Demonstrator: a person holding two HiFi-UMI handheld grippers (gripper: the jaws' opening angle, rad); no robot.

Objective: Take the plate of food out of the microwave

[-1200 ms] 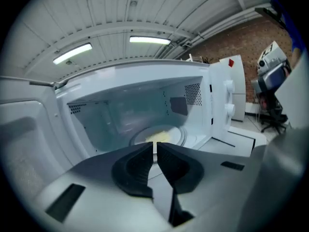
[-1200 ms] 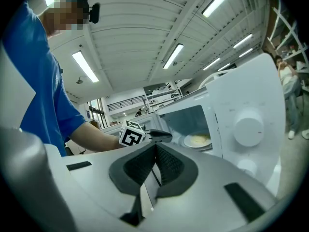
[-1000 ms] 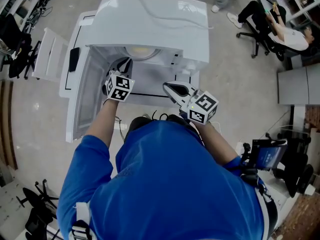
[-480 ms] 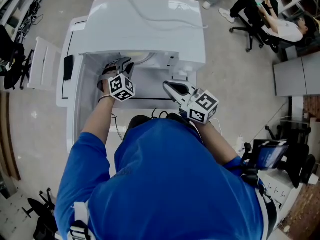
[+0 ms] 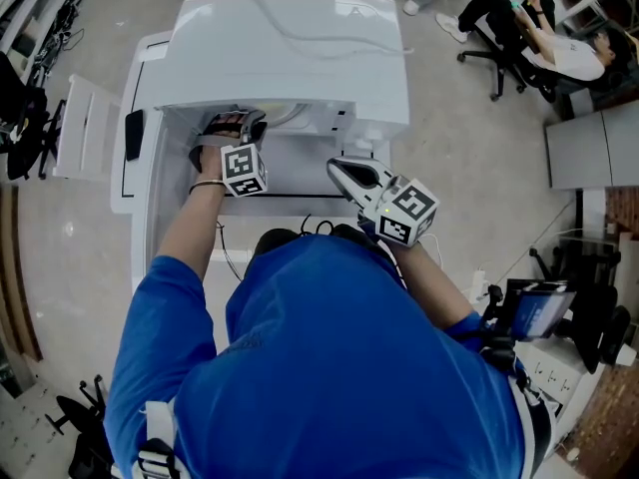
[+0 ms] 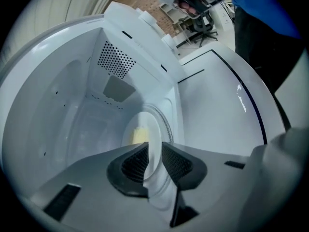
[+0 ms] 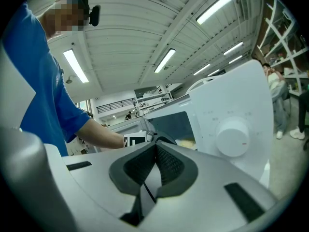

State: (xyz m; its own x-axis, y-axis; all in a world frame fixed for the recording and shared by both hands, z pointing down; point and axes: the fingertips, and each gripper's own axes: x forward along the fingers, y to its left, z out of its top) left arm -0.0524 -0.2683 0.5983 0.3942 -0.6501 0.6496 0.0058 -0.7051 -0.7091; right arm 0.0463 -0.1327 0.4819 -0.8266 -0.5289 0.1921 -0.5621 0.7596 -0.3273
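Note:
The white microwave (image 5: 290, 48) stands in front of me with its door (image 5: 140, 168) swung open to the left. Inside, on the turntable, lies a white plate (image 6: 153, 129) with yellow food (image 6: 140, 135) on it. My left gripper (image 6: 154, 151) has reached into the cavity, its jaws straddling the plate's near rim and shut on it. In the head view that gripper (image 5: 252, 126) is partly hidden under the microwave's top. My right gripper (image 5: 339, 171) hangs in front of the control panel, shut and empty. In the right gripper view the knob (image 7: 233, 138) is to its right.
The cavity's perforated side wall (image 6: 116, 59) and ceiling close in around the left gripper. A white cabinet (image 5: 80, 128) stands left of the door. A person sits on an office chair (image 5: 499, 43) at the far right, and a screen on a stand (image 5: 539, 307) is at my right.
My left gripper has moved forward from the cavity's mouth deeper into the microwave, up to the plate. The right gripper has stayed where it was, shut.

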